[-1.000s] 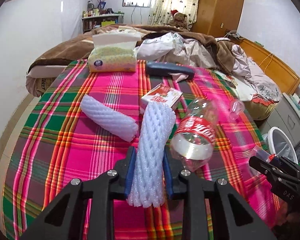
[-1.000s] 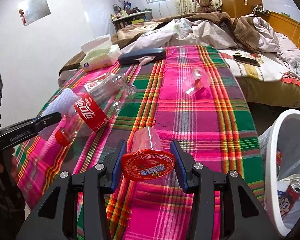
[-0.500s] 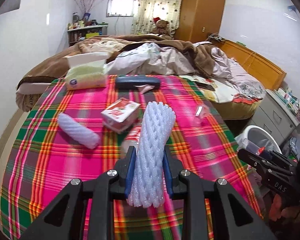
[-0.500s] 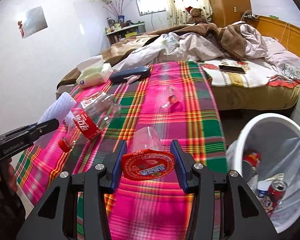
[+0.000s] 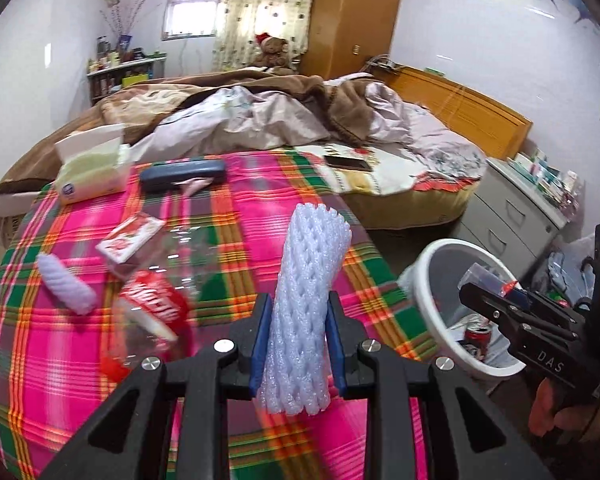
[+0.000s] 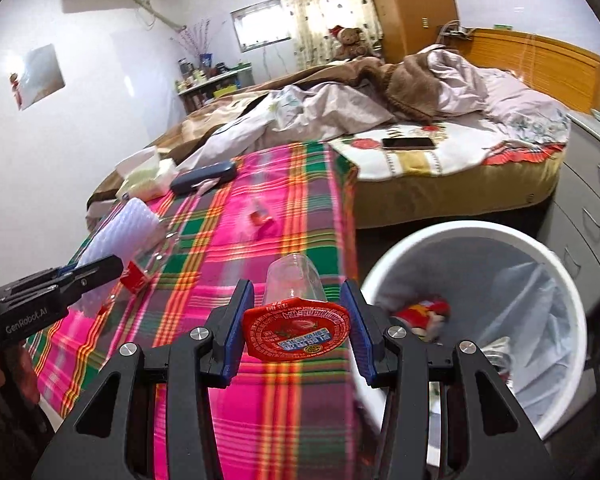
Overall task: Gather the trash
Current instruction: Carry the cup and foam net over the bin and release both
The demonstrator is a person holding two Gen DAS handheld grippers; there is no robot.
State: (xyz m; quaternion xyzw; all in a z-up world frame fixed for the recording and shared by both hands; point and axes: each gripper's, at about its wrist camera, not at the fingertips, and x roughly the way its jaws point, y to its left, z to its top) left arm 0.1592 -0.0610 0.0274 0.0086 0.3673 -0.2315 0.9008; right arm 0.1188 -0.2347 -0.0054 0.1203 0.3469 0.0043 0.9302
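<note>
Between the left claw (image 5: 297, 342) pads sits a clamped foam net sleeve (image 5: 306, 308); the right claw (image 6: 296, 330) grips a jelly cup (image 6: 294, 312) beside the bin (image 6: 480, 236).

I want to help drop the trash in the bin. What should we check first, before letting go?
1. Left hand-held gripper grips the white foam net: ok.
2. Right hand-held gripper grips the clear cup with the red lid: ok.
3. White bin is open, with room inside: ok.
4. Cup is above the bin's opening: not ok, it is over the plaid cloth beside the rim.
5. Foam net is above the bin: not ok, the bin lies to its right.
6. Exact gap to the rim: cannot tell.
</note>
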